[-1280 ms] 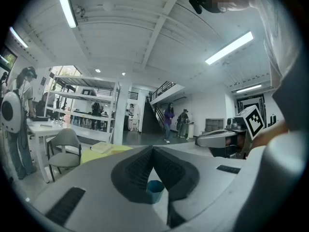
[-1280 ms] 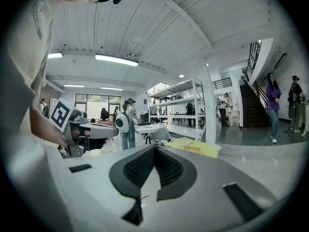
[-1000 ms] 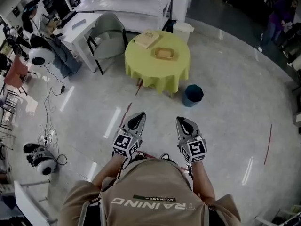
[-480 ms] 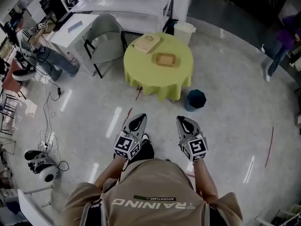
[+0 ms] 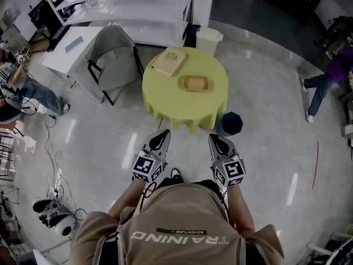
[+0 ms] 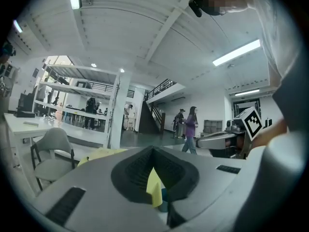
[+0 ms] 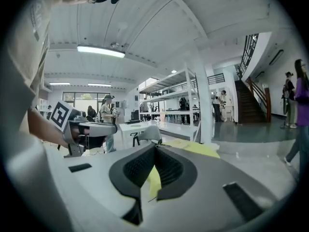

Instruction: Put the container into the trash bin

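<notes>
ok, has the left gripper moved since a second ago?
Yes: the left gripper has come forward toward the yellow table; the floor gap between them has nearly closed.

The round worktop [image 5: 187, 101] wears a yellow-green cloth [image 5: 165, 105], with a tan container [image 5: 195, 83] and a pale brown flat box [image 5: 169, 62] on it. Just right of the worktop stands a dark teal trash bin [image 5: 231, 123], behind it a white lidded bin [image 5: 210, 39], to its left a grey chair [image 5: 113, 59] on black legs. In front of the worktop, the grey left claw [image 5: 163, 132] and right claw [image 5: 213, 138] carry black-and-white marker cubes [image 5: 145, 167] above a khaki shirt [image 5: 182, 220] with white lettering, over a pale grey floor [image 5: 265, 148] marked with a thin red line [image 5: 315, 165].
</notes>
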